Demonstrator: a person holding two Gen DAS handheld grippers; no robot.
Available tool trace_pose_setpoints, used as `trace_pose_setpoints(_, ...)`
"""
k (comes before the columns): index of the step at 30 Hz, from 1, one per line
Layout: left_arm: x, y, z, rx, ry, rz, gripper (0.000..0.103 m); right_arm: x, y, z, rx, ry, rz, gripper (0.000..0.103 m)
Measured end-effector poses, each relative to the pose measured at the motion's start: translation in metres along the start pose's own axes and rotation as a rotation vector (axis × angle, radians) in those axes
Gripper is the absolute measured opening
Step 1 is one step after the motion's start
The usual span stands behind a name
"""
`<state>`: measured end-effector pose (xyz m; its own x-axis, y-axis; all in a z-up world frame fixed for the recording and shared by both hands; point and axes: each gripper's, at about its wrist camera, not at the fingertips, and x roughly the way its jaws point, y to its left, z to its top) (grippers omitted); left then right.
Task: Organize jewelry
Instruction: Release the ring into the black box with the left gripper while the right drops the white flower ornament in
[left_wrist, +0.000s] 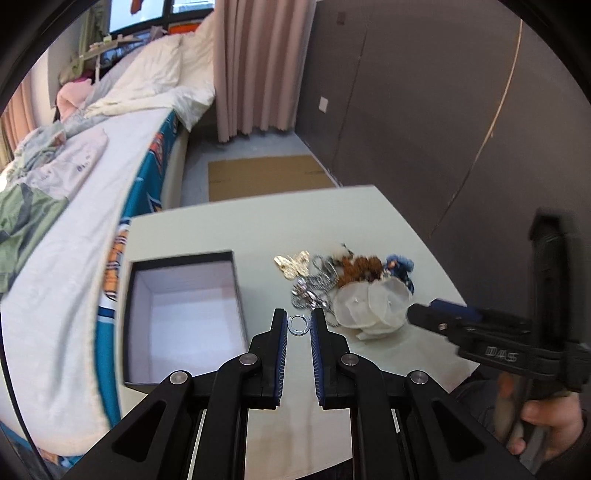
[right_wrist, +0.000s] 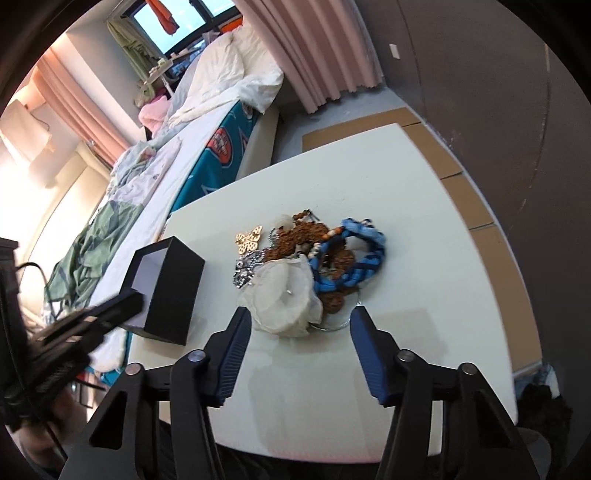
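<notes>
My left gripper (left_wrist: 298, 325) is shut on a small silver ring (left_wrist: 297, 325), held between its fingertips just right of an open black box (left_wrist: 184, 314) with a white inside. A jewelry pile lies on the white table (left_wrist: 258, 229): gold butterfly clip (left_wrist: 293, 263), silver chain (left_wrist: 314, 291), brown beads (left_wrist: 360, 267), blue piece (left_wrist: 400, 266), white fabric flower (left_wrist: 371, 304). My right gripper (right_wrist: 300, 317) is open, fingertips either side of the white flower (right_wrist: 286, 295), beside a blue braided band (right_wrist: 354, 254). The box (right_wrist: 166, 288) stands to its left.
A bed (left_wrist: 74, 206) with rumpled bedding runs along the table's left edge. A dark wall (left_wrist: 424, 110) and pink curtain (left_wrist: 255, 66) stand behind. Cardboard sheets (left_wrist: 266, 177) lie on the floor past the table's far edge.
</notes>
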<state>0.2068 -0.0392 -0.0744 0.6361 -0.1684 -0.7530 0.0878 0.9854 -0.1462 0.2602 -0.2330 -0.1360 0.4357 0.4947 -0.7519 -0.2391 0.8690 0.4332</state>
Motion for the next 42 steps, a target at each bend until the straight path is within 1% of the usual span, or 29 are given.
trace_pose_setpoints(2,-0.007,0.008,0.003,-0.01,-0.014,0.004,0.013,0.008,0.002,0.002,-0.001,0.014,-0.001,0.048)
trace_pose_setpoints(3,-0.011,0.012,0.004,-0.015,-0.023,0.008,0.013,0.012,0.003,0.003,-0.001,0.02,-0.005,0.044)
trace_pose_setpoints(5,-0.016,0.019,0.005,-0.023,-0.035,0.014,0.013,0.022,0.005,0.004,0.0,0.042,-0.014,0.029)
trace_pose_setpoints(6,-0.019,0.025,0.007,-0.029,-0.041,0.018,0.013,0.026,0.006,0.004,0.006,0.054,-0.014,0.013)
trace_pose_setpoints(7,-0.02,0.029,0.007,-0.033,-0.044,0.02,0.013,0.027,0.005,0.004,0.01,0.058,-0.011,0.006)
trace_pose_setpoints(9,-0.022,0.04,0.009,-0.047,-0.048,0.027,0.013,0.026,0.01,0.005,-0.001,0.042,-0.011,0.004)
trace_pose_setpoints(15,-0.019,0.067,0.013,-0.094,-0.047,0.028,0.013,0.006,0.028,0.014,-0.042,-0.013,0.01,0.003)
trace_pose_setpoints(19,-0.015,0.078,0.017,-0.126,-0.043,0.003,0.013,-0.011,0.046,0.025,-0.072,-0.048,0.022,0.003)
trace_pose_setpoints(21,-0.013,0.083,0.02,-0.15,-0.038,-0.02,0.015,-0.02,0.056,0.031,-0.086,-0.065,0.032,0.003)
trace_pose_setpoints(22,-0.011,0.086,0.022,-0.161,-0.025,-0.034,0.026,-0.023,0.059,0.033,-0.093,-0.071,0.034,0.003)
trace_pose_setpoints(23,-0.01,0.087,0.024,-0.17,-0.017,-0.04,0.05,-0.026,0.065,0.036,-0.101,-0.078,0.037,0.003)
trace_pose_setpoints(24,-0.011,0.09,0.024,-0.182,-0.024,-0.042,0.063,-0.029,0.069,0.039,-0.11,-0.084,0.04,0.003)
trace_pose_setpoints(25,-0.015,0.093,0.025,-0.191,-0.045,-0.044,0.081,-0.033,0.075,0.042,-0.118,-0.091,0.045,0.003)
trace_pose_setpoints(26,-0.02,0.095,0.025,-0.2,-0.073,-0.047,0.086,-0.036,0.081,0.044,-0.127,-0.097,0.052,0.003)
trace_pose_setpoints(27,-0.027,0.099,0.025,-0.209,-0.102,-0.052,0.086,-0.039,0.088,0.047,-0.14,-0.103,0.06,0.003)
trace_pose_setpoints(32,-0.039,0.12,0.024,-0.249,-0.121,-0.033,0.086,-0.038,0.118,0.054,-0.188,-0.109,0.091,0.003)
trace_pose_setpoints(33,-0.041,0.126,0.021,-0.259,-0.121,-0.021,0.086,-0.036,0.124,0.056,-0.199,-0.108,0.098,0.003)
trace_pose_setpoints(39,-0.049,0.154,0.011,-0.313,-0.111,0.001,0.086,-0.021,0.153,0.058,-0.238,-0.083,0.144,0.003)
trace_pose_setpoints(42,-0.054,0.168,0.007,-0.335,-0.113,0.018,0.086,-0.012,0.169,0.056,-0.249,-0.048,0.21,0.003)
